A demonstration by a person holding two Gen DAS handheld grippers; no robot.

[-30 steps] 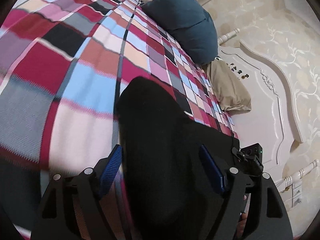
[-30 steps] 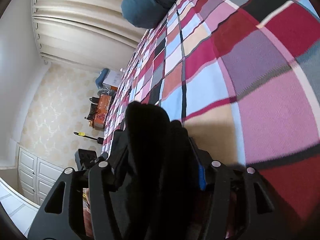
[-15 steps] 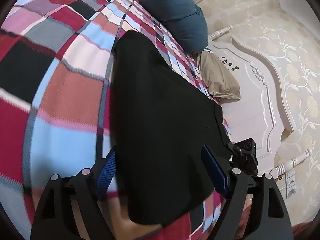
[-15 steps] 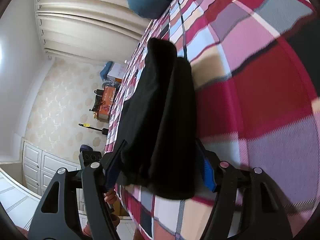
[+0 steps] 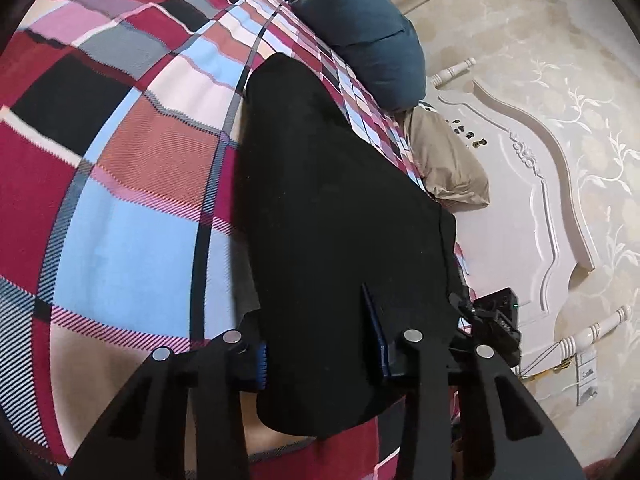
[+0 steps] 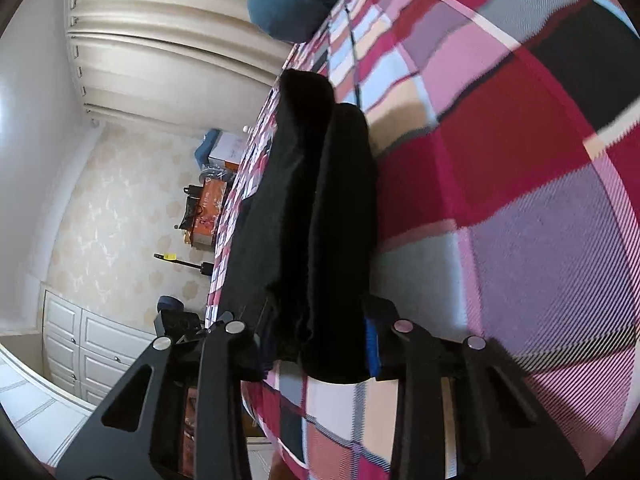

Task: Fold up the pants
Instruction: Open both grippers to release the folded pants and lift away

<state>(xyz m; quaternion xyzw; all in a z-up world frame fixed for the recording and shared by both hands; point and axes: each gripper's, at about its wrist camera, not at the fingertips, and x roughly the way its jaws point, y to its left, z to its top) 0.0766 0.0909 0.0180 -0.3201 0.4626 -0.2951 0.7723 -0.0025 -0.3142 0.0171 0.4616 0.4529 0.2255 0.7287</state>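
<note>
Pants [image 5: 328,208] on bed [image 5: 132,216], black, soft, limp, light; judged slip-prone. Left gripper [image 5: 320,344] and right gripper [image 6: 316,344], jaws just closing, each pinch near edge, 6 o'clock. Best hold: corners.

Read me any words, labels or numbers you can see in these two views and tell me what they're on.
No text can be read in either view.
White box by the far wall: faint print, too blurred.
Orange box below it: markings too small.
Tag on the bedpost: print illegible.
</note>
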